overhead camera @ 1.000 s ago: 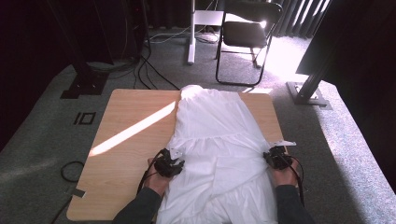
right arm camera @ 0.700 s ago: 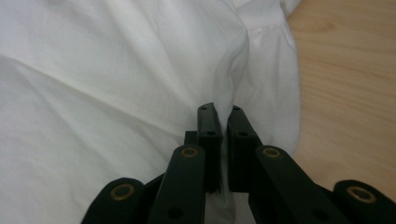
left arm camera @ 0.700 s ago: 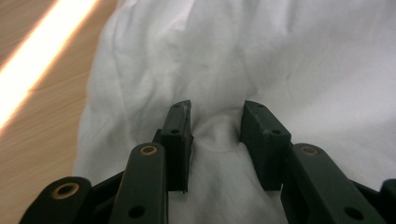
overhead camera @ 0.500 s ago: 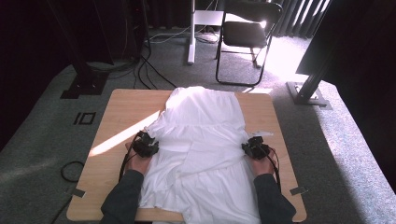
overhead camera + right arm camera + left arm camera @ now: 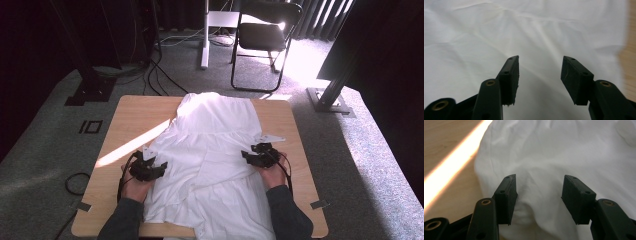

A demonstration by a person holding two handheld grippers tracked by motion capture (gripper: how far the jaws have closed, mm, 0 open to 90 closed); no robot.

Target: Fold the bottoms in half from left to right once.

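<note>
The left gripper [image 5: 159, 169] sits at the near left edge of a white dress [image 5: 215, 155], and its two black, blocky jaws have just been opening; in the left gripper view [image 5: 539, 195] they stand apart with a soft hump of the cloth rising between them, the pads [image 5: 506, 197] clear of it. The right gripper [image 5: 248, 156], at the dress's right edge, has likewise just been opening: in the right gripper view [image 5: 540, 77] its jaws gape over smooth white fabric, nothing pinched between them. Each gripper is held by one hand in a dark sleeve, and each carries a grey three-cornered plate on top. The single dress is thin, matt cotton-like cloth with shallow creases; its near part is folded up over itself into a doubled layer, the hem hanging a little over the near table edge, and the narrower top lies toward the far edge. It rests along the middle of one rectangular light-wood table [image 5: 130, 120], crossed at the left by a bright stripe of sunlight. Beyond, on grey carpet, stands one black folding chair [image 5: 262, 37], with dark cables [image 5: 155, 70] trailing to its left.
</note>
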